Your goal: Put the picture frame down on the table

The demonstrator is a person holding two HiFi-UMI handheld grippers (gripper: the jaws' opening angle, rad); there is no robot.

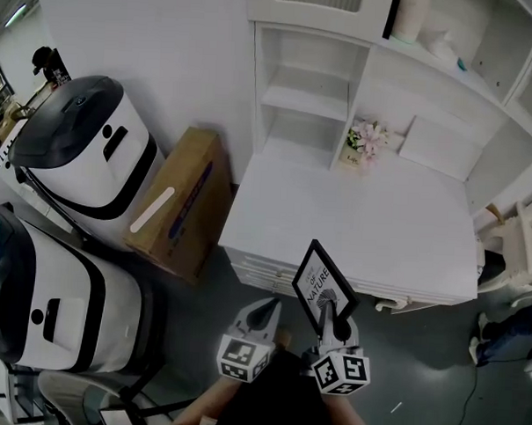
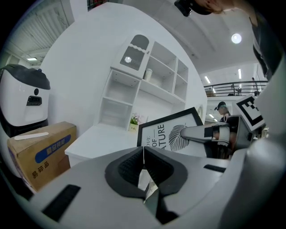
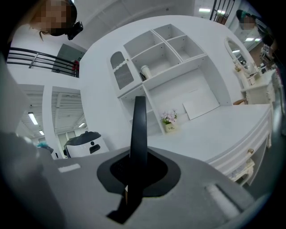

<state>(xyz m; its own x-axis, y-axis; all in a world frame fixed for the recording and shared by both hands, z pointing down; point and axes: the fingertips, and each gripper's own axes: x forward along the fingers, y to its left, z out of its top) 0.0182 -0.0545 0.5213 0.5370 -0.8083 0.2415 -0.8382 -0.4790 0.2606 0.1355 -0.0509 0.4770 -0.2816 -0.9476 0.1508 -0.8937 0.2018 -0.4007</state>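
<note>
**Picture frame upright, short of the table**

Head view: the picture frame (image 1: 323,287) is clamped in the right tool (image 1: 335,320), long axis upright, just off the white table's (image 1: 380,221) near edge. Left gripper view: the left tool (image 2: 143,154) is closed on nothing. Right gripper view: white shelves (image 3: 165,58) are seen behind.

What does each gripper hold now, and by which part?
The right gripper clamps the picture frame by its near edge; the left gripper is shut on nothing.

Head view high, steeply down, both gripper views low, near level, all facing the white surface (image 1: 363,211) and shelf unit (image 1: 310,103).
</note>
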